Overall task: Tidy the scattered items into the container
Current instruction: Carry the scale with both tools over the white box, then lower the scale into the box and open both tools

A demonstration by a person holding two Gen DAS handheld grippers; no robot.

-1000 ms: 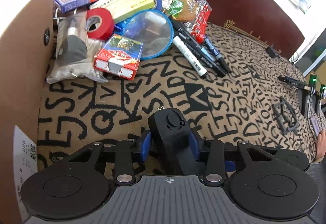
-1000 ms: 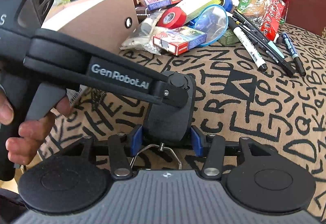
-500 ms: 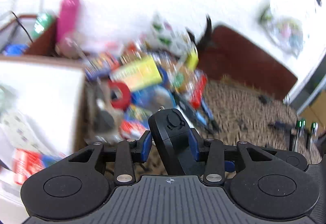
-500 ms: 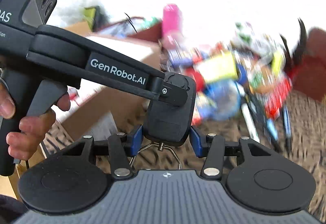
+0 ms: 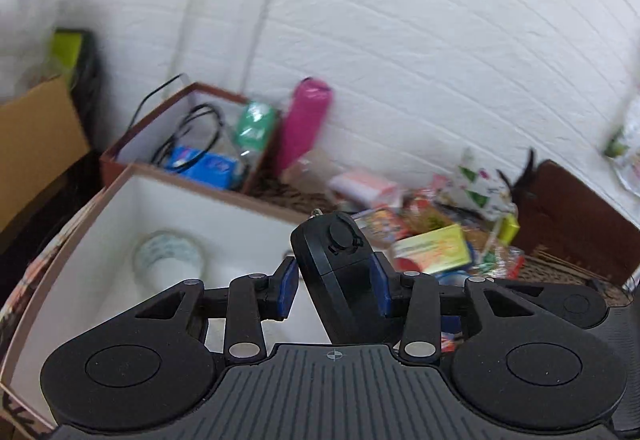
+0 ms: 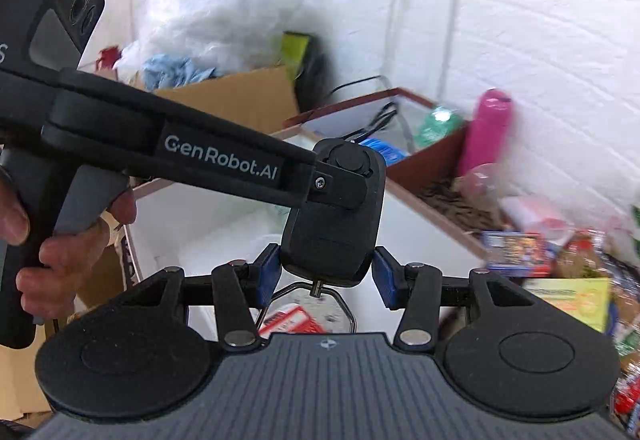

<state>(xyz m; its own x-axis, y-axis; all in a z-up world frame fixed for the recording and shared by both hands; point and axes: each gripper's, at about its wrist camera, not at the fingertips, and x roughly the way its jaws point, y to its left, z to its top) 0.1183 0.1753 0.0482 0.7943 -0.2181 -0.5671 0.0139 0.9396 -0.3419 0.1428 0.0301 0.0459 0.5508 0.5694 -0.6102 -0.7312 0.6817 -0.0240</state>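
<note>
A black rounded device (image 5: 340,280) sits between the blue pads of my left gripper (image 5: 334,286); the right pad touches it, the left pad stands off with a gap. The same device (image 6: 334,216) shows between the pads of my right gripper (image 6: 324,274), with small gaps on both sides. Both grippers hang over the white-lined cardboard box (image 5: 132,208), which holds a clear tape roll (image 5: 168,260) and a red-and-white packet (image 6: 288,320). The left gripper's black handle (image 6: 168,156) crosses the right wrist view, held by a hand.
Scattered items lie to the right on the patterned cloth: a yellow-green box (image 5: 434,252), card packs (image 6: 516,248), snack packets. A second brown box (image 5: 188,144) with cables, a pink bottle (image 5: 304,128) and a white brick wall stand behind. A brown chair back (image 5: 568,216) is at far right.
Both grippers rose and swung left from over the patterned cloth to over the white-lined box, carrying the black device. The left gripper's pads have spread apart.
</note>
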